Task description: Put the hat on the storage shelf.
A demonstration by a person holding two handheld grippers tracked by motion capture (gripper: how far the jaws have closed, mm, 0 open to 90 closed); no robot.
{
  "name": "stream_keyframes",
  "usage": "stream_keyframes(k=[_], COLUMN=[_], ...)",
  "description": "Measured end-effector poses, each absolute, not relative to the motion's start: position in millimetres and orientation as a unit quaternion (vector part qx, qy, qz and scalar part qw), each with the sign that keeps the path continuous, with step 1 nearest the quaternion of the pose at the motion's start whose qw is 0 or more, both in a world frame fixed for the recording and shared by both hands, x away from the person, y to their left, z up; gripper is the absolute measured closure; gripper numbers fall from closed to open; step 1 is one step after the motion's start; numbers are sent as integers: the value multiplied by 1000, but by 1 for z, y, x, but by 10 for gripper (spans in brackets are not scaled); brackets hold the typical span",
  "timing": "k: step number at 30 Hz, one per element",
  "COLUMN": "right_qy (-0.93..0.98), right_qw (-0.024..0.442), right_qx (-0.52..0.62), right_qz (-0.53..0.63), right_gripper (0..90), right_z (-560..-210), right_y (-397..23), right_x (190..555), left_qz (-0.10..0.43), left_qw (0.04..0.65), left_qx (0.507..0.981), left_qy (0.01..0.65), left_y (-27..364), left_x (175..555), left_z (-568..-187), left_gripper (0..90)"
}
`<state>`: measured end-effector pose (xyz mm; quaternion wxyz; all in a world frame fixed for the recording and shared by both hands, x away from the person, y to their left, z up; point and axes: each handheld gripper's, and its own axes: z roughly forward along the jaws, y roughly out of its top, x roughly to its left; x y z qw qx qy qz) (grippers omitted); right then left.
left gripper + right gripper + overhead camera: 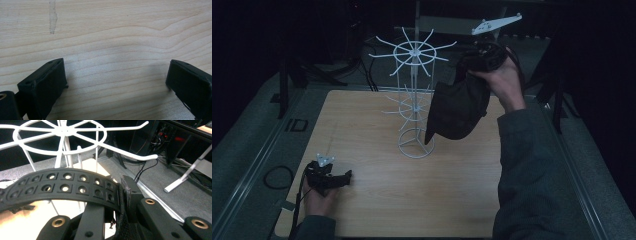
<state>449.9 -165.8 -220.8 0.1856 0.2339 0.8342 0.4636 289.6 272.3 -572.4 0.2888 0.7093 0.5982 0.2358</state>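
A black cap (458, 107) is held by its perforated strap (62, 186) in the clamped right tool (484, 57), just right of the white wire rack (414, 100). The strap should be guided over a hook tip (155, 156). The left tool (343, 177) rests wide open on the counter (387, 200).

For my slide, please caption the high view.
Right gripper lifts a dark cap beside a white wire rack.

High view over the whole table (377, 200); claw views close on woodgrain and rack (62, 135).
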Motion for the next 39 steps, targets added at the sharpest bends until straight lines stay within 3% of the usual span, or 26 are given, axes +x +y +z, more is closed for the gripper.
stream_keyframes(k=[9, 30, 39], right_qy=[839, 817, 810], right_qw=[184, 169, 170], right_qx=[232, 209, 210], right_qz=[456, 509, 521], right_gripper=[798, 556, 527], right_z=[-229, -227, -225], right_y=[-160, -183, -196], right_x=[451, 440, 435], left_qz=[235, 236, 235], left_qw=[291, 290, 290], left_qx=[708, 708, 708], left_qy=[599, 599, 600], left_y=[272, 272, 272], left_x=[290, 290, 290], left_z=[-573, -572, -572], left_gripper=[31, 30, 30])
